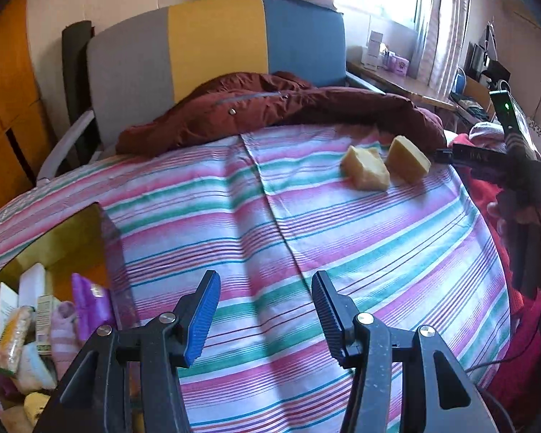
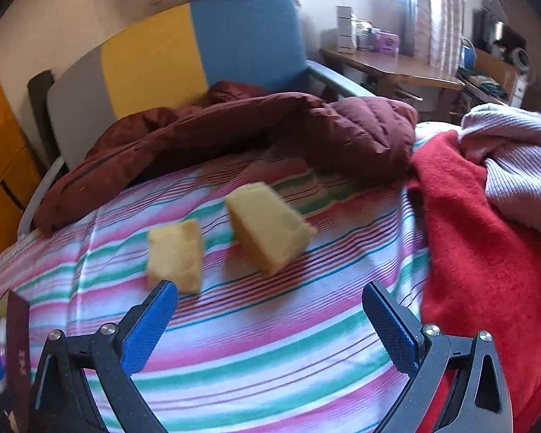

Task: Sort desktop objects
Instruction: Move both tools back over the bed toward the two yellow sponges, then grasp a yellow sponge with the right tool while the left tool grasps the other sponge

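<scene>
The left gripper (image 1: 266,312) has its jaws spread with nothing between them, hanging over a bare stretch of the striped sheet (image 1: 306,238) that covers the bed. Down to its left a cardboard box (image 1: 72,231) sits on the sheet, crowded with small things: a purple packet (image 1: 88,301), a pink striped sock (image 1: 63,328) and several pale packs.

The right gripper (image 2: 270,323) also has its jaws spread wide and empty, pointing down at the same sheet. Just past its left fingertip lies the smaller yellow sponge block (image 2: 176,254), the tip overlapping its near edge in this view; whether they touch I cannot tell. The larger yellow sponge block (image 2: 270,229) lies just beside it to the right, apart from it. In the left wrist view both blocks (image 1: 366,173) (image 1: 407,160) sit at the far right of the sheet, with the right gripper's black body (image 1: 523,151) close beside them.

Behind the blocks a maroon padded jacket (image 2: 234,130) is heaped along the sheet's far edge. To the right a red blanket (image 2: 487,252) lies with a lilac knit (image 2: 515,158) on top. Beyond stands a headboard (image 1: 216,47) in grey, yellow and blue panels.
</scene>
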`<state>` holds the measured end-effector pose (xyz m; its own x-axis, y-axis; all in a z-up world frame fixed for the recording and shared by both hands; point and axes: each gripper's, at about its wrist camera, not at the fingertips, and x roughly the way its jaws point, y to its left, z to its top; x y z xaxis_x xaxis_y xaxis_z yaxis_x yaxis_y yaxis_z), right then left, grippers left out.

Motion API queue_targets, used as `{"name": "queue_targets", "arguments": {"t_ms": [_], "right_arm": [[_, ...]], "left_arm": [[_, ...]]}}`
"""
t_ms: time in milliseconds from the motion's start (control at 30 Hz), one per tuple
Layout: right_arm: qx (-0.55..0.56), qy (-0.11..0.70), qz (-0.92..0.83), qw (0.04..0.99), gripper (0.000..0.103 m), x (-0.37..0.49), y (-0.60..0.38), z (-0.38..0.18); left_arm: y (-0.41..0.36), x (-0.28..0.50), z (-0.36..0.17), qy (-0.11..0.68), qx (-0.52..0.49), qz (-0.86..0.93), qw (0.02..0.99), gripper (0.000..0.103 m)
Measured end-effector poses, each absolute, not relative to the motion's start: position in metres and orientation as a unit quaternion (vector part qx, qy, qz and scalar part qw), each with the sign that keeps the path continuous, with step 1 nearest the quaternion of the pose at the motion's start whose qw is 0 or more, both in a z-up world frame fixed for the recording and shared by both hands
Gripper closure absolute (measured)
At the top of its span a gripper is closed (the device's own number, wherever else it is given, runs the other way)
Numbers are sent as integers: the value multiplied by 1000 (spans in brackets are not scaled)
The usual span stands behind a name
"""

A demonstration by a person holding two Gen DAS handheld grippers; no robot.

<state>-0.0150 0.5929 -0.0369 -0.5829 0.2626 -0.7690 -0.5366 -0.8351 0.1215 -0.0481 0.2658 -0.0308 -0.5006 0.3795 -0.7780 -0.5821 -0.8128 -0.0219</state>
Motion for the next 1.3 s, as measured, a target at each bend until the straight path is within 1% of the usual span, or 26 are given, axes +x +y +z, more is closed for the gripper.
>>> {"name": "queue_targets", "arguments": {"t_ms": [133, 400, 767, 833, 867, 900, 967, 1067, 1300], "right_arm": [[-394, 175, 871, 235, 0, -21, 609, -44], [-399, 168, 875, 217, 0, -48, 624, -63], [-415, 124, 881, 189, 1, -78, 630, -80], [-417, 127, 882, 181, 12, -80, 633, -81], [-420, 130, 881, 177, 25, -81, 634, -82], [-421, 131, 880, 175, 35, -82, 634, -82], [-423, 139, 881, 162, 41, -82, 634, -83], [-430, 134, 879, 155, 45, -84, 630, -82], [-447, 132, 869, 163, 45, -88, 628, -81]], "left_arm": [[278, -50, -39, 131, -421, 851, 285, 50], [305, -60, -57, 133, -448, 835, 288, 50], [359, -80, -67, 141, -455, 825, 305, 50], [369, -83, -67, 144, -452, 825, 308, 50], [375, -85, -67, 145, -450, 825, 310, 50], [379, -87, -68, 145, -448, 825, 312, 50], [391, -90, -67, 146, -444, 825, 319, 50], [407, -94, -67, 147, -438, 824, 327, 49], [441, -109, -70, 130, -445, 817, 344, 49]]}}
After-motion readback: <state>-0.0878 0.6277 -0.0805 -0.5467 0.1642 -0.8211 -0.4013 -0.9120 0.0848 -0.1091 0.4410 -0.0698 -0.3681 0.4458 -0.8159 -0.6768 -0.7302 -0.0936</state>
